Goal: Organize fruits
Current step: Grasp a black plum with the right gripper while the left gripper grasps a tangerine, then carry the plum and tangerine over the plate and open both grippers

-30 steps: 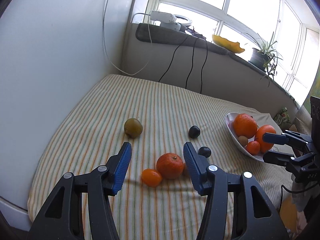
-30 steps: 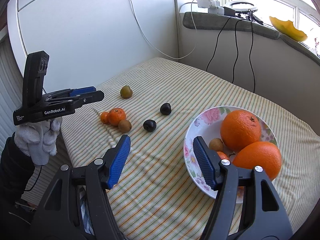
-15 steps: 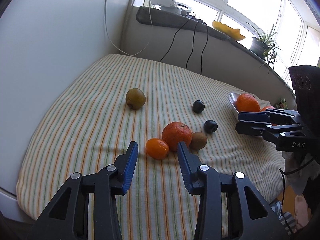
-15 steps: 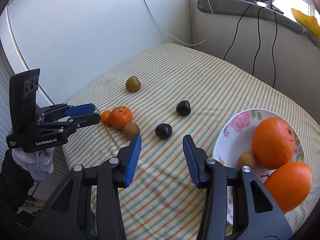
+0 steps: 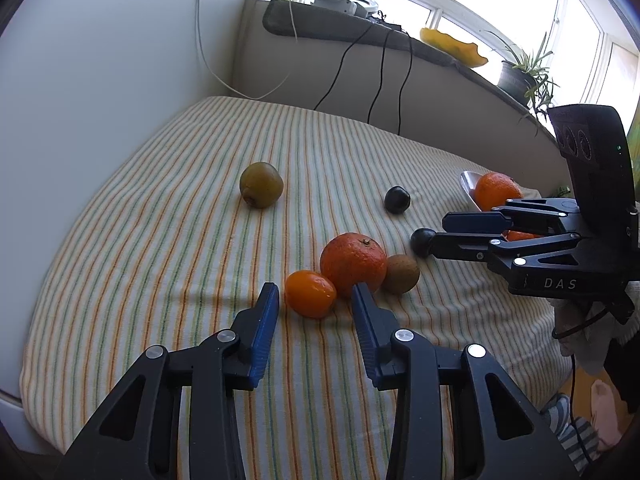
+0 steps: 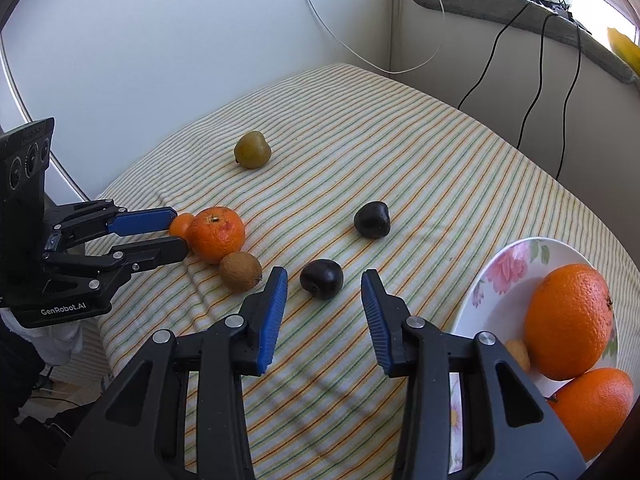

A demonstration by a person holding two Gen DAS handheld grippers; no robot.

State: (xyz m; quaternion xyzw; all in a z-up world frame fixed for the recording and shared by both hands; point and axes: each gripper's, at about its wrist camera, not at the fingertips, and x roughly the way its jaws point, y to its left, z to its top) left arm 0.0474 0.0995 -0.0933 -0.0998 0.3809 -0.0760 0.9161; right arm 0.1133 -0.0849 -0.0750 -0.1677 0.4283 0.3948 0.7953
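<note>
On the striped cloth a small orange lies between the tips of my left gripper, whose jaws are closing; a gap shows on both sides. Touching it is a bigger mandarin, with a brown kiwi beside that. My right gripper straddles a dark plum, its jaws closing too, pads clear of the fruit. A second plum and a green-brown fruit lie farther back. The flowered bowl at right holds two large oranges and a small brown fruit.
The cloth-covered table meets a white wall on the left and a low ledge behind, from which black cables hang. A yellow dish and a potted plant stand on the sill. The table's near edge is close below both grippers.
Both grippers have sunk toward the cloth and narrowed their jaws. The right one swung left from the bowl to the near plum; the left one closed in around the small orange.
</note>
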